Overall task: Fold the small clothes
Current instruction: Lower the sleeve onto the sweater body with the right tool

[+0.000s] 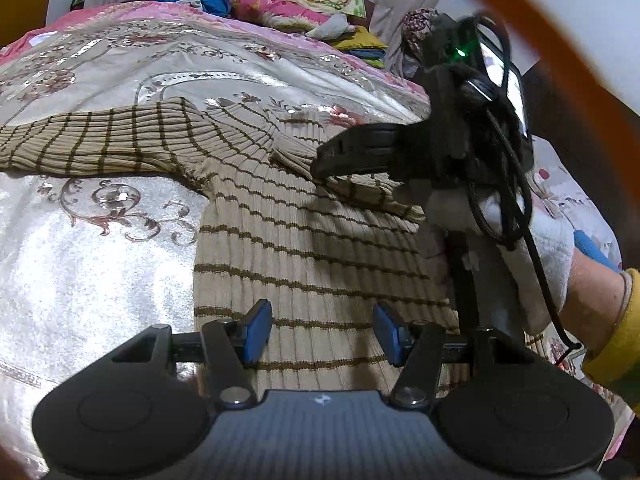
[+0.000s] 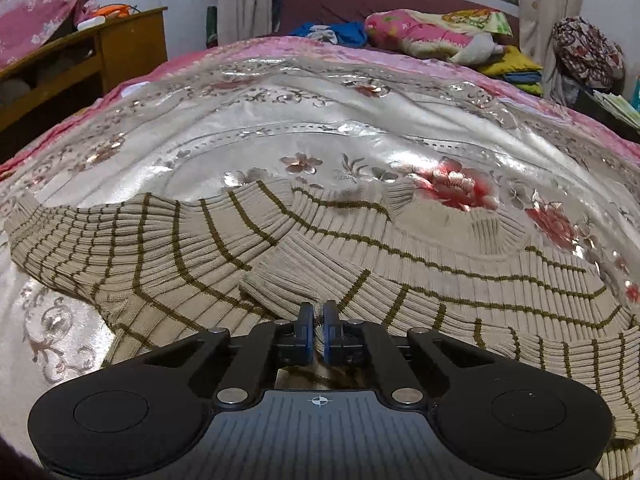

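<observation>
Striped sweater (image 2: 360, 264) flat on bedspread (image 2: 320, 128); right gripper (image 2: 319, 322) pinching folded sleeve fabric; left gripper (image 1: 320, 332) spread over hem

The bed (image 2: 320, 128) is covered by a shiny silver spread (image 2: 120, 360) patterned with pink flowers and edged in pink. A beige ribbed sweater (image 2: 460, 280) with thin brown stripes is laid on it, one sleeve stretched leftward, the other folded across.

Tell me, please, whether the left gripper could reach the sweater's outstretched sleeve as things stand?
Probably yes: the left gripper is open over the striped sweater, and the sleeve lies flat and uncovered on the bedspread, away from the right gripper.
</observation>
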